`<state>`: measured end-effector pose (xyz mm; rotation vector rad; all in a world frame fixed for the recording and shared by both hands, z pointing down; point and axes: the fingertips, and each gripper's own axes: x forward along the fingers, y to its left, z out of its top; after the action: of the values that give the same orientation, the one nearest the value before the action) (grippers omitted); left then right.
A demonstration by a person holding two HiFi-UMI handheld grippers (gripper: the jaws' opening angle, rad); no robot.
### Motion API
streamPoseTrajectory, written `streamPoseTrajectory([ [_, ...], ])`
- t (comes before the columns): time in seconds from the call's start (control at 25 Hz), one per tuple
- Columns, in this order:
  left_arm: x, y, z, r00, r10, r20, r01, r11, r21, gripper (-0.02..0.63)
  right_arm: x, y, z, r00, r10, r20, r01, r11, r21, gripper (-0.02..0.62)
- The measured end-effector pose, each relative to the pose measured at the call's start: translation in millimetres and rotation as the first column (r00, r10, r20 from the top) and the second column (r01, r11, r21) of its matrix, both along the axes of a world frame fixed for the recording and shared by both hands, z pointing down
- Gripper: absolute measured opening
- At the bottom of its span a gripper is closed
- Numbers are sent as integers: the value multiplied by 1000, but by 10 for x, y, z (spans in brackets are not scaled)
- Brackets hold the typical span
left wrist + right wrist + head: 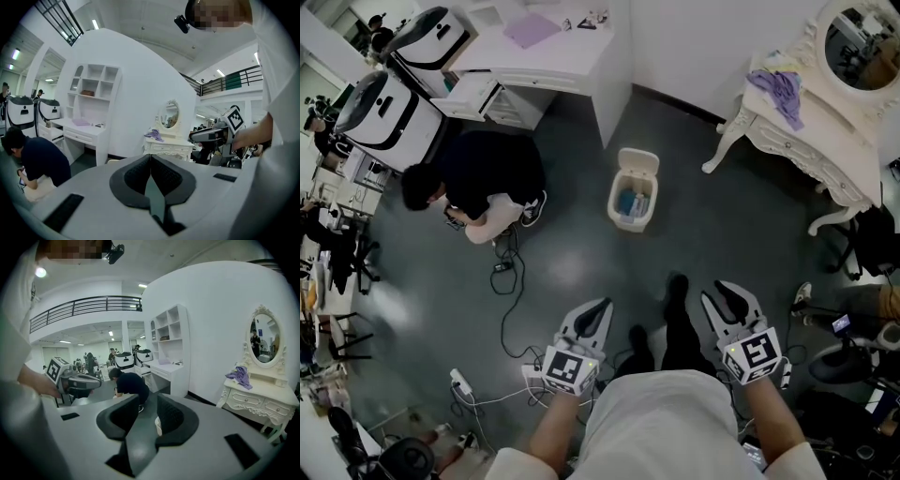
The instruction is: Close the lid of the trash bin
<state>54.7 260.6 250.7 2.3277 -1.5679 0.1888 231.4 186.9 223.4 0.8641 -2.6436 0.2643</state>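
Observation:
The small white trash bin [633,199] stands on the dark floor, well ahead of both grippers. Its lid [638,161] is tipped up at the far side, and blue and pale contents show inside. My left gripper [595,312] is held low at my left with its pads together and nothing between them [150,157]. On my right, the right gripper [731,292] has a clear gap between its jaws and holds nothing [144,401]. A sliver of the white bin [158,425] shows through that gap, far off.
A person in a dark top [483,178] crouches on the floor left of the bin. Behind are a white desk [553,52] and an ornate dressing table [806,127] with a purple cloth [778,94]. Cables and a power strip [461,382] trail near my left foot.

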Motion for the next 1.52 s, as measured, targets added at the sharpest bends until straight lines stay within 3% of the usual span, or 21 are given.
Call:
streamPoseTrajectory([
  [0.48, 29, -966, 205, 996, -85, 11, 85, 996, -10, 12, -153, -1167, 353, 991, -130, -43, 129, 991, -30, 147],
  [0.8, 58, -1804, 443, 985, -171, 10, 171, 984, -39, 12, -270, -2130, 702, 970, -236, -63, 231, 970, -74, 156],
  [1.16, 18, -2317, 936, 968, -251, -3, 249, 962, -109, 12, -572, -2789, 1338, 938, -339, -76, 329, 936, -125, 173],
  [1.28, -83, -2410, 1147, 969, -245, 15, 245, 961, -128, 12, -700, -2949, 1606, 935, -344, -90, 330, 933, -145, 181],
  [1.44, -273, -2453, 1542, 983, -157, 100, 172, 971, -164, 12, -956, -3064, 2015, 929, -354, -110, 334, 928, -168, 193],
  [1.52, -354, -2506, 1753, 984, -148, 99, 164, 970, -180, 12, -1071, -3146, 2235, 923, -360, -132, 337, 926, -173, 195],
])
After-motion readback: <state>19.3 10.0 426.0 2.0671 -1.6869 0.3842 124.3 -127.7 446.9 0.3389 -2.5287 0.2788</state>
